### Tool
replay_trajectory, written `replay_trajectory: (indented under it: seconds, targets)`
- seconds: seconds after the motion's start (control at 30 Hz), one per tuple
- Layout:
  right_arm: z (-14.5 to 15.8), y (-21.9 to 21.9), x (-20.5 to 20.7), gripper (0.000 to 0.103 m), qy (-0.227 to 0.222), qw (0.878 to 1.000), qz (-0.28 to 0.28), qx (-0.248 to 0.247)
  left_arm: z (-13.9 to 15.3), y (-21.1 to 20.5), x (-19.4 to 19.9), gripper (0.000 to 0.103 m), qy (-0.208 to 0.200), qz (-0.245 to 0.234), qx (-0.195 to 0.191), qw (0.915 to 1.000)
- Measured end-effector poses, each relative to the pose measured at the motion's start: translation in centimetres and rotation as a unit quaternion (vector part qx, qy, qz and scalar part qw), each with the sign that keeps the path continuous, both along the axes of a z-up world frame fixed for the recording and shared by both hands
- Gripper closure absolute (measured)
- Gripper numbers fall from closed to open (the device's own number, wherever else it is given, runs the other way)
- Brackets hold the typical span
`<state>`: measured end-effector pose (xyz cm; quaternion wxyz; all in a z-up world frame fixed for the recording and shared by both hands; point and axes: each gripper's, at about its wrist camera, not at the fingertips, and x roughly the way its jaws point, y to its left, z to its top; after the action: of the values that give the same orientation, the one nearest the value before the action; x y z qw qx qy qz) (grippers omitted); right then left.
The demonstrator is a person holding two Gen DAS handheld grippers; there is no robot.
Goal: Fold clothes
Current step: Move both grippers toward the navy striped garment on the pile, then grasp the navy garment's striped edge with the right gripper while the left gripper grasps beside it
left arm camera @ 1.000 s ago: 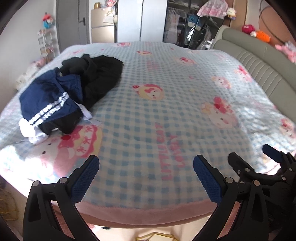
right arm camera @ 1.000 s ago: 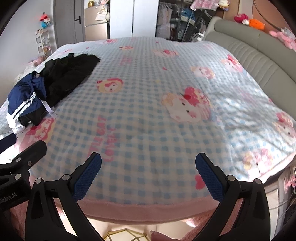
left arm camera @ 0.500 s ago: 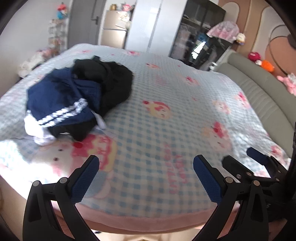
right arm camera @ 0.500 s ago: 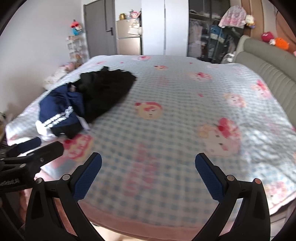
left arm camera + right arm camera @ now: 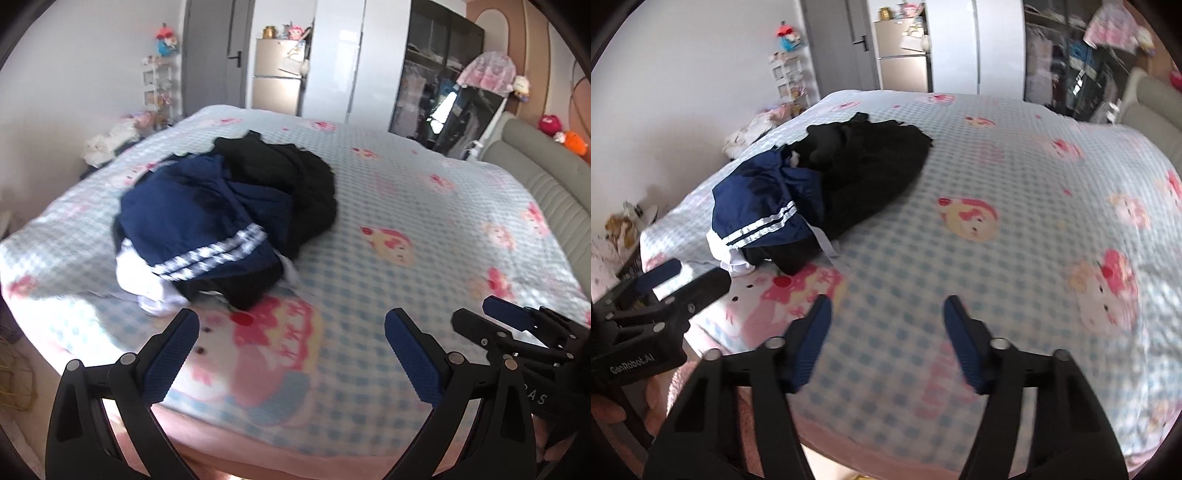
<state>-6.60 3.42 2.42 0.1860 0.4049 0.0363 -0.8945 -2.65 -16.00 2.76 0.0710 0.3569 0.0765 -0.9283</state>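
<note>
On the bed (image 5: pixel 424 206), over a blue-checked blanket (image 5: pixel 1015 258) with pink cartoon prints, we see a heap of clothes (image 5: pixel 229 221) lying toward the left side, unfolded. A navy garment (image 5: pixel 192 218) with white stripes sits at the front of the heap, a black garment (image 5: pixel 291 184) bunched behind and to its right, and a bit of white cloth (image 5: pixel 136 273) poking out underneath at the near edge.

Our left gripper (image 5: pixel 291 354) hangs over the near edge of the blanket, just short of the heap, its fingers spread wide with nothing between them. Our right gripper (image 5: pixel 886 336) is over the blanket to the right of the heap and apart from it; its jaws are closing, now about half apart, and they too hold nothing. Each gripper shows at the edge of the other's view.

Beyond the bed we see a grey door (image 5: pixel 218 55), a small fridge (image 5: pixel 277 85) and a dark wardrobe (image 5: pixel 439 74); the padded headboard (image 5: pixel 546 173) runs along the right.
</note>
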Motion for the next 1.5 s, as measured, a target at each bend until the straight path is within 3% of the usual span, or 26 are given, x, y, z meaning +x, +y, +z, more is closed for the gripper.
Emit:
replay_trajectory:
  seconds: [0.07,0.2,0.4,0.53,0.77,1.03,1.13,1.17,1.2,1.23,1.27,1.37,1.5]
  targets:
    - [0.0,-1.4,-0.3,0.067,-0.004,1.000,0.018,0.000,0.0,-1.2,-0.4,0.015,-0.003,0.006,0.000,1.0000]
    - [-0.7,-3.7,-1.1,0.072,-0.015,0.999,0.037,-0.012,-0.7,-3.2,-1.0,0.039,-0.015,0.020,-0.014,0.9996]
    - [-2.4,-7.5,-2.6,0.076,0.001,0.999,0.050,0.017,-3.7,-8.5,-0.2,0.039,-0.036,0.068,0.034,0.9964]
    - [-4.5,-10.2,-4.3,0.075,-0.016,0.997,0.065,0.023,-6.2,-11.6,-0.5,0.039,-0.053,0.085,0.077,0.9920]
    - [-6.5,-14.0,-8.7,0.061,-0.040,0.997,0.067,0.001,-8.7,-15.0,-4.3,0.031,-0.052,0.091,0.134,0.9854]
    - [-8.3,-17.2,-14.2,0.044,-0.049,0.998,0.037,-0.016,-10.8,-16.1,-10.9,0.027,-0.052,0.086,0.149,0.9837]
    - [-9.4,-18.8,-15.8,0.045,-0.060,0.997,0.054,-0.003,-11.7,-16.1,-12.1,0.029,-0.052,0.080,0.160,0.9825]
    - [-9.9,-19.3,-16.2,0.062,-0.072,0.995,0.067,-0.007,-11.8,-16.0,-12.3,0.033,-0.051,0.075,0.165,0.9821]
    - [-10.3,-19.7,-16.4,0.072,-0.084,0.993,0.080,-0.011,-12.0,-15.9,-12.4,0.048,-0.050,0.070,0.170,0.9816]
    - [-10.5,-20.1,-16.2,0.086,-0.089,0.992,0.092,-0.011,-12.2,-15.8,-12.6,0.053,-0.048,0.065,0.175,0.9811]
    - [-10.7,-20.4,-16.1,0.093,-0.093,0.990,0.103,-0.011,-12.1,-15.5,-12.5,0.057,-0.046,0.061,0.169,0.9826]
    - [-10.1,-20.8,-14.8,0.099,-0.075,0.989,0.127,-0.003,-11.4,-14.0,-11.8,0.076,-0.041,0.048,0.140,0.9882]
    - [-8.0,-20.0,-13.1,0.099,-0.036,0.990,0.135,-0.002,-10.1,-12.5,-10.2,0.091,-0.036,0.028,0.154,0.9870]
